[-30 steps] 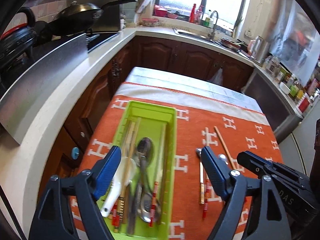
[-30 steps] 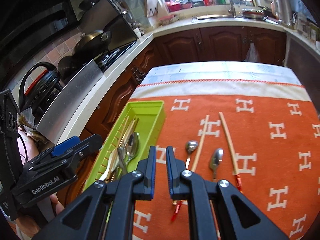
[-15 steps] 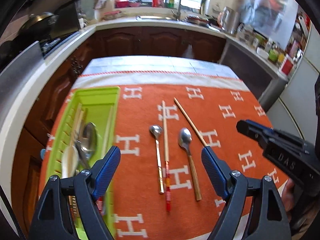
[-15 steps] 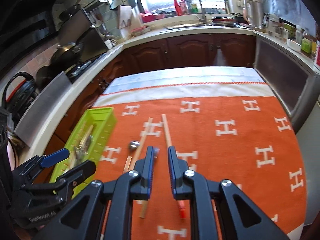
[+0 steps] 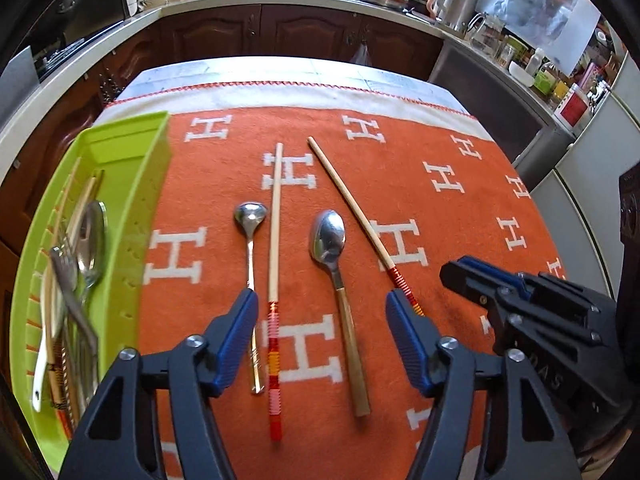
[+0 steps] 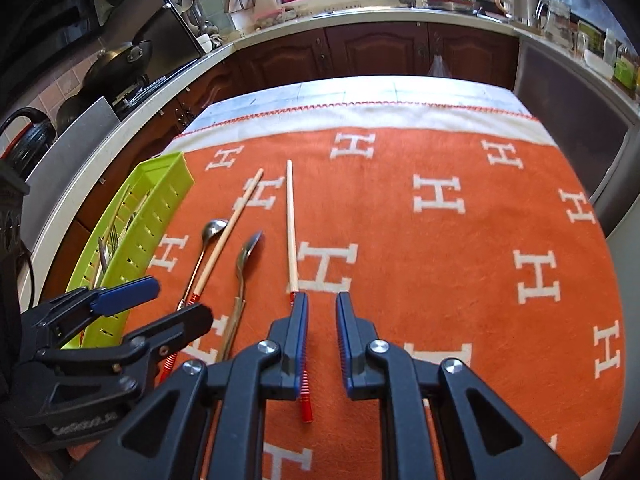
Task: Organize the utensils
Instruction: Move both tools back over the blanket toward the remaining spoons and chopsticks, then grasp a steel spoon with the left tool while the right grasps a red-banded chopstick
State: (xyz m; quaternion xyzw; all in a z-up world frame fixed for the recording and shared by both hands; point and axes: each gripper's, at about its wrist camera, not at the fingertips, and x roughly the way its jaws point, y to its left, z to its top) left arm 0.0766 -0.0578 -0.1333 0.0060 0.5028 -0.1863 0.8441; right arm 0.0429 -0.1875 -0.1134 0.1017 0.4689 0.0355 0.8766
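Right now four utensils lie loose on the orange cloth [image 5: 460, 216] in the lower middle of the left wrist view: a small steel spoon [image 5: 250, 236], a chopstick [image 5: 274, 264] just to its right with red and orange bands at the near end, a bigger spoon with a wooden handle [image 5: 338, 280], and a second chopstick [image 5: 360, 224] slanting away toward the upper middle. None of them is held. The left gripper [image 5: 318, 340] hovers over them with its blue-padded jaws spread wide and nothing between them; the banded chopstick and the wooden-handled spoon sit inside that gap. The right gripper [image 6: 321, 332] has its jaws drawn close together with only a narrow slit and nothing in it, and the second chopstick runs under its left finger [image 6: 298, 336]. At the left edge of both views stands the green tray [image 5: 152, 200], already holding spoons, forks and chopsticks. By my reading the step in hand is choosing the next piece to fetch; the next move calls for lowering one gripper onto a single handle, closing on it alone, and carrying it left to the tray. As for writing, white H letters pattern the cloth, "DAS" shows on the right gripper's body at the lower right of the left view, and a label beginning "GenRobot" is readable on the left gripper's body at the lower left of the right view.
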